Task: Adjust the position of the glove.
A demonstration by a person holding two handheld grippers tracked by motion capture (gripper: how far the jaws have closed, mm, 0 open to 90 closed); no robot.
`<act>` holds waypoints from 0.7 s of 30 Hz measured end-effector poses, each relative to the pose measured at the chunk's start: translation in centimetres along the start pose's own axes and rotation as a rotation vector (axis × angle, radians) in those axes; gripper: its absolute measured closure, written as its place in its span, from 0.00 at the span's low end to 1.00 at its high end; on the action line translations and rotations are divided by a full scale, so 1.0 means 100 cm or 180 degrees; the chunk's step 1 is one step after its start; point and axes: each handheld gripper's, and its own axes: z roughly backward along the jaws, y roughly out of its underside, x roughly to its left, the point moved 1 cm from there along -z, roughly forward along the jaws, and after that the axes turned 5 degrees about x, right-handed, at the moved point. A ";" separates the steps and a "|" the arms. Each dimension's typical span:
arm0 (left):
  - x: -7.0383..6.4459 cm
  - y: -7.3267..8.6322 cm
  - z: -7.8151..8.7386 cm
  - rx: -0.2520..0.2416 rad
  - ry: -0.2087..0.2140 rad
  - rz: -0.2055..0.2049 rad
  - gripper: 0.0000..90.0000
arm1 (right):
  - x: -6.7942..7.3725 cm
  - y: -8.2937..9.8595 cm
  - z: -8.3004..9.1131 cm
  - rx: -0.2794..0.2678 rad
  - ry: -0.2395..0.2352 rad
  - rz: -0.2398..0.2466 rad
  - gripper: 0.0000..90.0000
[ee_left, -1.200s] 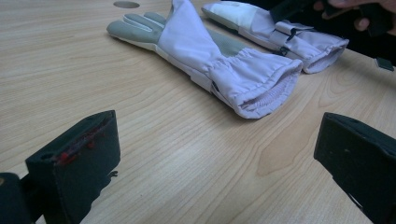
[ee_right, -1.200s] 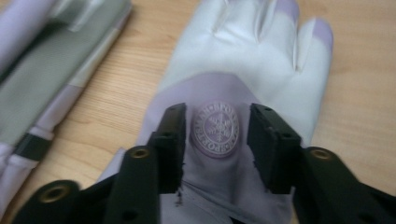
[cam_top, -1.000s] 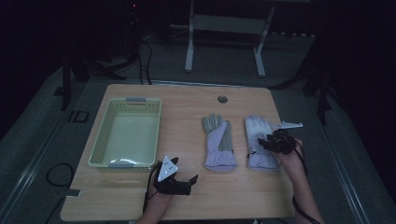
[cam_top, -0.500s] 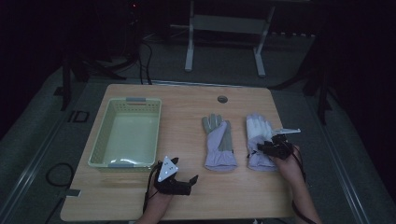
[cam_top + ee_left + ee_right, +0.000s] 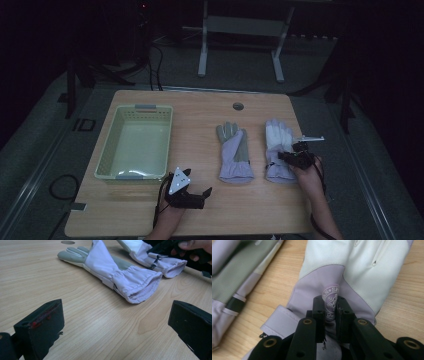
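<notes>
Gloves lie side by side toward the table's (image 5: 150,210) right edge, long axes running near to far, fingers toward the far edge, cuffs toward us. Our right gripper (image 5: 330,305) has pinched a fold of the right glove (image 5: 352,267) at its wrist. We judge this the grasp step; next comes a lift, perhaps toward the basket (image 5: 105,159). Our left gripper (image 5: 196,194) rests wide open by the near edge, facing the left glove (image 5: 110,272).

You have two gloves on the counter (image 5: 200,220): the left glove (image 5: 234,152) and the right glove (image 5: 278,145). One pale green basket (image 5: 107,155). Two tools, the left tool (image 5: 192,197) and the right tool (image 5: 295,157). One round grommet hole (image 5: 238,106).
</notes>
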 end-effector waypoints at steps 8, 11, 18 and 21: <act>0.000 0.000 0.000 0.0000 -0.0002 0.0006 0.01 | 0.009 -0.014 0.026 -0.0117 0.0045 0.0019 0.90; 0.000 0.000 0.000 -0.0003 -0.0003 0.0002 0.01 | 0.016 -0.021 0.040 -0.0219 0.0070 0.0073 0.90; 0.000 0.000 0.000 -0.0008 -0.0003 -0.0002 0.01 | 0.036 -0.040 0.066 -0.0349 0.0003 0.0178 0.90; 0.000 0.000 0.000 -0.0002 -0.0004 -0.0010 0.01 | 0.045 -0.048 0.076 -0.0419 -0.0046 0.0200 0.90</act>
